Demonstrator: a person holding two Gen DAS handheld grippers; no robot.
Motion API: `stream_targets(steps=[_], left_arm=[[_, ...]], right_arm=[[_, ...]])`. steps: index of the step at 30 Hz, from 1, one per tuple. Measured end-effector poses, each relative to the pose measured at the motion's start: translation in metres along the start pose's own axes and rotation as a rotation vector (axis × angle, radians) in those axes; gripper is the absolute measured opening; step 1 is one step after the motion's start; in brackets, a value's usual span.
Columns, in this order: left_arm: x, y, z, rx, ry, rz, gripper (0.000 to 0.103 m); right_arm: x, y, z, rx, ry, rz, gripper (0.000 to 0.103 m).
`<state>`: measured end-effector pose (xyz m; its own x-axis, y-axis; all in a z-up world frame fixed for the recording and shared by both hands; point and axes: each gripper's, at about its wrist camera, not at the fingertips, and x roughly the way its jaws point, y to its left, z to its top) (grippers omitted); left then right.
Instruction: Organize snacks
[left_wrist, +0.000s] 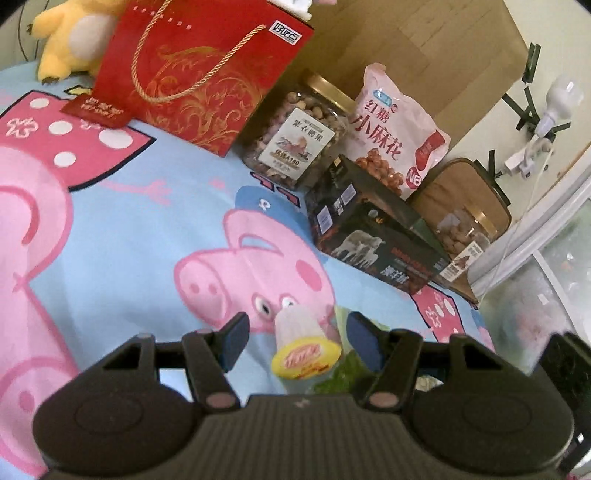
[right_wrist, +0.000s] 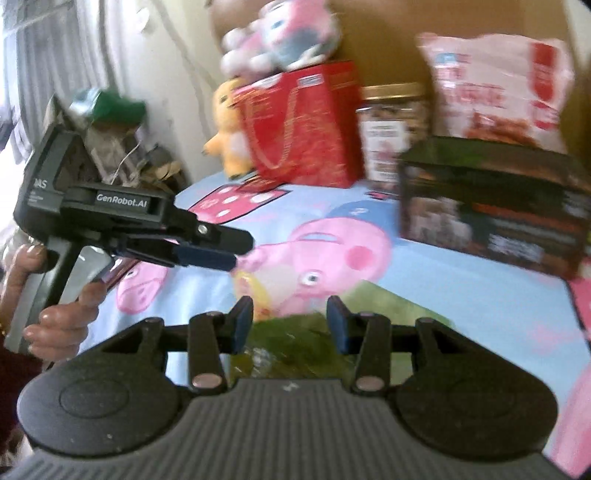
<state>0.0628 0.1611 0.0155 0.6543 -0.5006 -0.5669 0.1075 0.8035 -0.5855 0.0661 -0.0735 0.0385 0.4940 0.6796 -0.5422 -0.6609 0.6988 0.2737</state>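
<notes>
A small jelly cup (left_wrist: 303, 345) with a yellow lid lies on the cartoon bedsheet (left_wrist: 122, 236), between the open fingers of my left gripper (left_wrist: 297, 341), not clamped. Snacks stand in a row behind: a red gift bag (left_wrist: 192, 74), a nut jar (left_wrist: 295, 136), a pink snack bag (left_wrist: 399, 133), a dark box (left_wrist: 373, 236) and a second jar (left_wrist: 463, 236). In the right wrist view my right gripper (right_wrist: 290, 321) is open over a green patch of sheet. The left gripper (right_wrist: 207, 254) shows there side-on, by the jelly cup (right_wrist: 251, 286).
A yellow plush (left_wrist: 70, 37) sits at the back left. A cardboard box (left_wrist: 424, 44) stands behind the snacks. A brown pouch (left_wrist: 461, 192) lies behind the second jar. A white wall and cable (left_wrist: 532, 155) are at the right. A pink plush (right_wrist: 280, 33) sits on the red bag.
</notes>
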Motion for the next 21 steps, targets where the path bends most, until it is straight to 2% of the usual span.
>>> stream_targets(steps=[3, 4, 6, 9, 15, 21], left_arm=[[0.004, 0.006, -0.006, -0.016, 0.02, -0.007, 0.063], [0.007, 0.007, -0.008, -0.02, 0.031, -0.016, 0.061], [0.016, 0.01, -0.013, -0.041, 0.071, -0.057, 0.045], [0.021, 0.008, -0.015, -0.052, 0.073, -0.063, 0.044], [0.021, -0.016, -0.004, 0.011, 0.05, -0.075, 0.044], [0.037, -0.062, 0.032, 0.117, 0.02, -0.113, 0.044]], right_arm=[[0.026, 0.009, 0.005, -0.043, 0.055, 0.007, 0.047], [0.033, 0.011, 0.005, -0.054, 0.071, 0.002, 0.047], [0.045, 0.012, 0.005, -0.063, 0.095, 0.0, 0.047], [0.052, 0.012, 0.005, -0.059, 0.1, -0.015, 0.038], [0.035, 0.007, 0.006, -0.016, 0.017, -0.029, 0.036], [0.01, -0.002, 0.022, -0.066, -0.12, -0.133, 0.036]])
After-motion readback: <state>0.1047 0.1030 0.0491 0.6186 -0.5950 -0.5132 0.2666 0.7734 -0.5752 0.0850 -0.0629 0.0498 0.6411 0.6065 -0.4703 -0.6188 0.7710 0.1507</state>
